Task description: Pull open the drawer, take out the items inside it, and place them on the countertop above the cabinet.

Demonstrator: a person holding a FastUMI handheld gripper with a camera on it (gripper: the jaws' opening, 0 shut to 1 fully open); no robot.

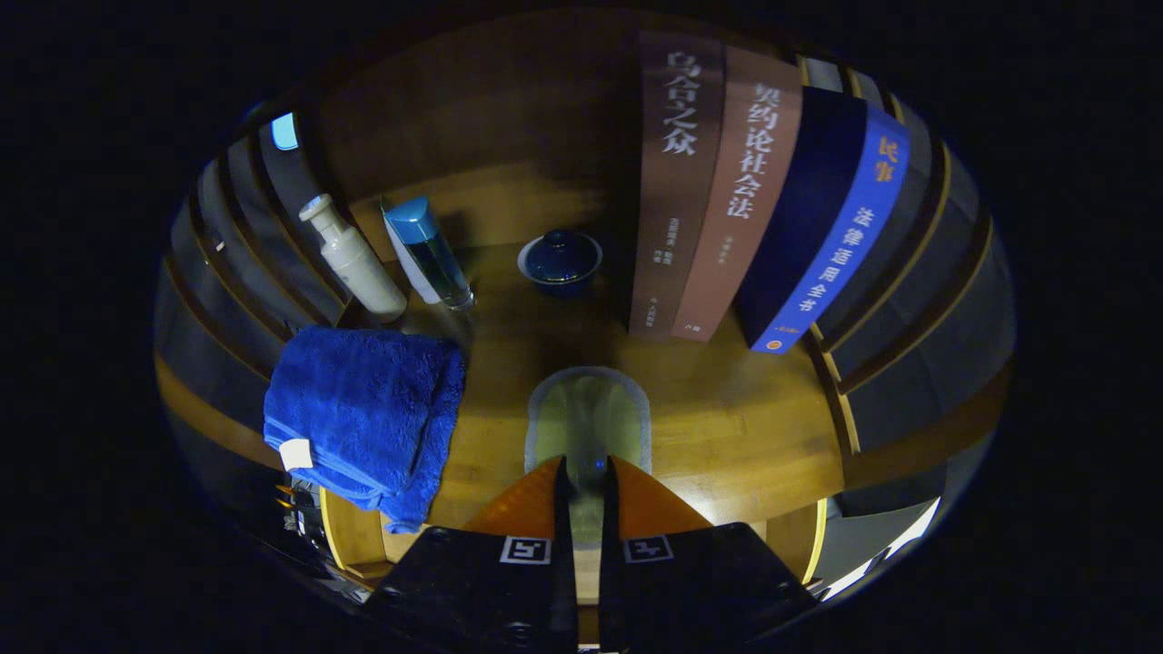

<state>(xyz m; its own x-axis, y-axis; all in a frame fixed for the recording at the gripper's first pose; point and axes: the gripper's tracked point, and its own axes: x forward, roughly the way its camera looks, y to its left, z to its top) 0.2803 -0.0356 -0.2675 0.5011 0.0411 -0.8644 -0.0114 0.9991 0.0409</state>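
The countertop [727, 427] was wooden and spread wide ahead of the gripper, with a row of upright books [754, 200] along its far side leaning slightly on one another. Nearer, off to one side of the fingers, a folded blue towel [363, 409] lay at the counter's edge, partly overhanging it; it looked soft and light, best pinched through a thick fold rather than by a loose corner. Beyond the towel stood a white pump bottle [354, 259] and, just beside it, a clear bottle [429, 250] with a blue cap; both looked light, rigid and smooth, so a hold around the middle of the body seemed safest. A small dark lidded cup [560, 259] sat further back, near the books; it looked fragile, with a loose lid, and would want a gentle hold on the bowl. The gripper [586, 468] had its fingers nearly together, pinching the near end of a pale, flat, glassy object [589, 413] that lay on the counter just ahead of them. It looked thin, stiff and probably slippery. The drawer was out of sight.
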